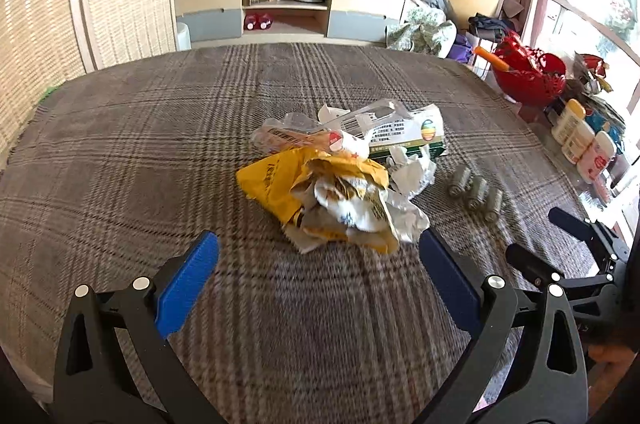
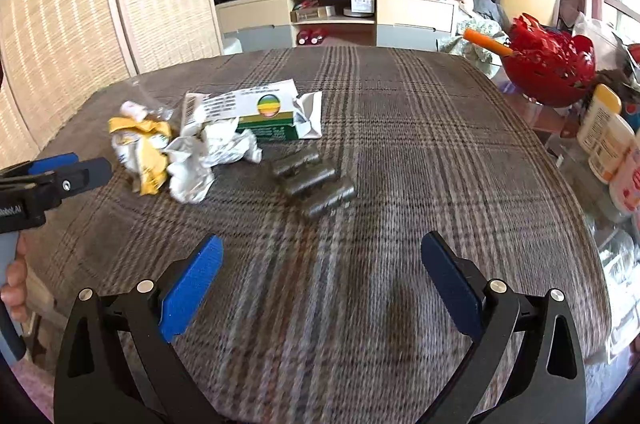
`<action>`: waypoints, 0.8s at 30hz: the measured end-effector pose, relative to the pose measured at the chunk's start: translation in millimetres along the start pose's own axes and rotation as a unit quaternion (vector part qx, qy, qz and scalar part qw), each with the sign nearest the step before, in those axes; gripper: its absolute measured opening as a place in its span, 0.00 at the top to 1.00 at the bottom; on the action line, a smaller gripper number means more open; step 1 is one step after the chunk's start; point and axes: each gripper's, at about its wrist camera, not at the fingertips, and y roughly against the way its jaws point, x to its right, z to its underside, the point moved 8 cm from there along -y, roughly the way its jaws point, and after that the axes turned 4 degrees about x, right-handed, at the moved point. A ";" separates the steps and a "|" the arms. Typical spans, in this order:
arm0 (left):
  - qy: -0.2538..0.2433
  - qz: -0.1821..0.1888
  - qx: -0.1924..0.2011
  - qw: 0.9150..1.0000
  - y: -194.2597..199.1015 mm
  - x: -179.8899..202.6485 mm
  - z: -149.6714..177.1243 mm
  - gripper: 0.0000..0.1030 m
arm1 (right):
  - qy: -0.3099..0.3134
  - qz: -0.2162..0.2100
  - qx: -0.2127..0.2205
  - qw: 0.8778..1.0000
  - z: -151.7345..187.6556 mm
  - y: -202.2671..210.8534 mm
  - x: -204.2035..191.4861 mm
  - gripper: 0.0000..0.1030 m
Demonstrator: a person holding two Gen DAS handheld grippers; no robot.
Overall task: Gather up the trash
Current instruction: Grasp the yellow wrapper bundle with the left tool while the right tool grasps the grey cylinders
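Risk sits mostly with the pile [image 1: 340,176]: it is loose, light scrap, so a pinch from the left tongs [image 1: 320,252] could catch only the top yellow wrapper [image 1: 280,180] and leave the tissue [image 1: 412,176] and box [image 1: 404,136] behind, or nudge the whole heap forward across the cloth [image 1: 160,144]. The 3 green rolls [image 2: 314,180] lie ahead and left of the right tongs [image 2: 322,256]; being round, they may roll off if 1 pad clips them. What the rolls are, I cannot tell.

Both tongs are spread wide and empty. The left pair's pads flank the near edge of the pile, the right pad just beside crumpled paper, perhaps touching it. The right pair hovers over bare cloth, touching nothing, with the pile well ahead to its left.
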 end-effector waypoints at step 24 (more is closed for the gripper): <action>0.010 0.039 -0.017 0.999 -42.4 2.9 -7.5 0.10 | 0.044 -0.024 -0.036 0.998 -4.9 -36.9 -16.9 0.54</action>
